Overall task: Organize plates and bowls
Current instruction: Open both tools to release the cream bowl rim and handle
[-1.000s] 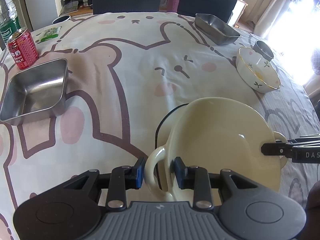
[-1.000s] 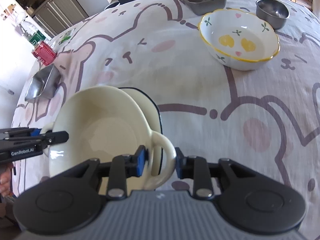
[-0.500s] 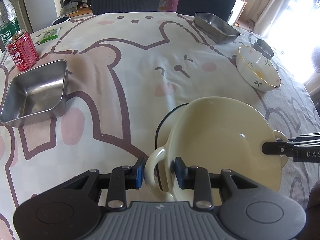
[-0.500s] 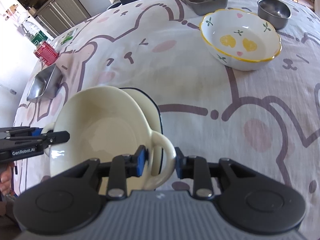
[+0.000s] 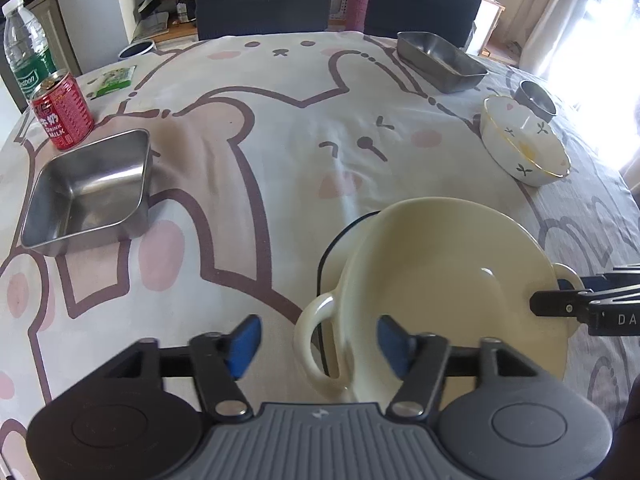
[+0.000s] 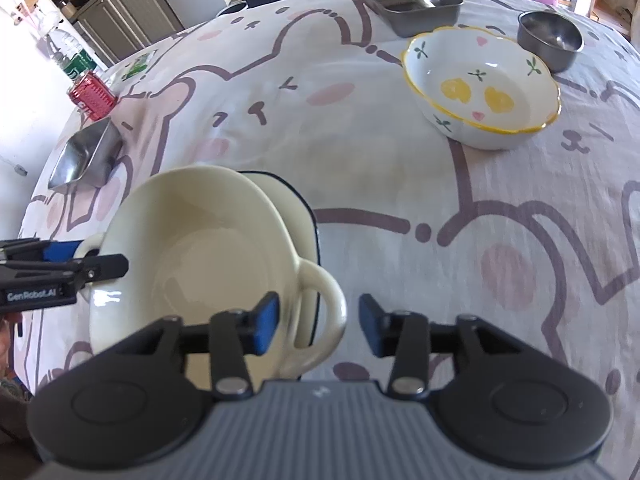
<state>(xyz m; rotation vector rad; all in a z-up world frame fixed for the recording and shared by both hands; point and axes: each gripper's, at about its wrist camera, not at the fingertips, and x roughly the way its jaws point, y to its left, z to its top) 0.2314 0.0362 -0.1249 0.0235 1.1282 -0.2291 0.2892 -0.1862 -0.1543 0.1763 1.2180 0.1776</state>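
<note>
A cream two-handled bowl (image 5: 448, 280) (image 6: 192, 248) rests nested in a second cream dish with a dark rim (image 5: 332, 256) (image 6: 296, 216) on the bear-print cloth. My left gripper (image 5: 318, 344) straddles one loop handle (image 5: 314, 340); its jaws are opening and the blue pads stand clear of the handle. My right gripper (image 6: 318, 324) straddles the opposite handle (image 6: 320, 312); its jaws are opening too, pads off the handle. Each gripper's tip shows in the other's view, the right gripper (image 5: 560, 306) and the left gripper (image 6: 100, 268).
A flower-print bowl (image 6: 482, 88) (image 5: 524, 152), a small steel cup (image 6: 550, 38) and a steel tray (image 6: 408, 2) stand far right. A square steel tray (image 5: 88, 188), red can (image 5: 62, 110) and water bottle (image 5: 28, 52) stand at the left.
Both grippers, shut on the cream bowl's handles before, have spread their pads and let the handles go. The bowl sits where it was; neither hand has shifted.
</note>
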